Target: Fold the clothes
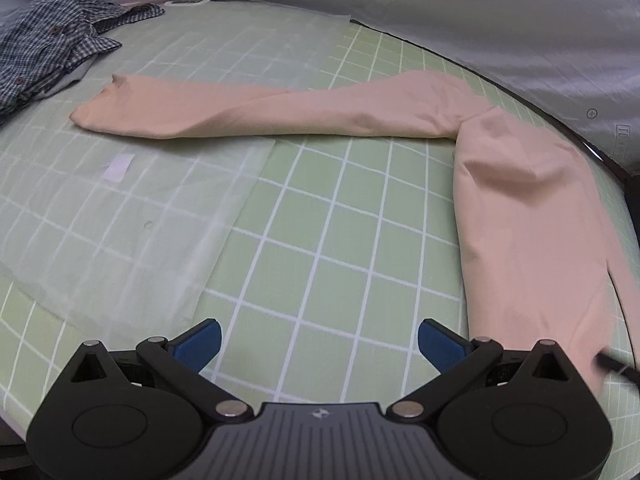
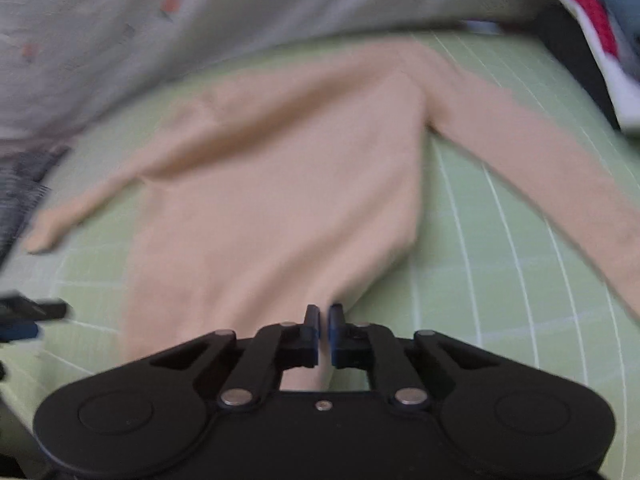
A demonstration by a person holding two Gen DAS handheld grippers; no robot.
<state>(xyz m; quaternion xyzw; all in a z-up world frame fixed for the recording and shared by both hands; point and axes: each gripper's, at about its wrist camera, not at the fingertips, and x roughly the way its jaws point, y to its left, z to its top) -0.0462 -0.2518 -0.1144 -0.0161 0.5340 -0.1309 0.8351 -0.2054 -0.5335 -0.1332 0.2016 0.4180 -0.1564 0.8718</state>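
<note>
Now the right gripper is pinched nearly closed on the hem of one peach long-sleeved top, which lies flat on the green grid mat. Beside that top, the left gripper hovers wide open, holding nothing. Soft, light and limp, it likely folds best held by hem corners. One checked shirt lies crumpled beyond its sleeve.

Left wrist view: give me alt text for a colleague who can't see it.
The left tongs, open and holding nothing, hover over a green grid-patterned sheet. A peach long-sleeved top lies to their right, one sleeve stretched leftward across the sheet. A crumpled blue checked shirt sits far left, and a thin translucent white cloth lies flat at near left.
</note>
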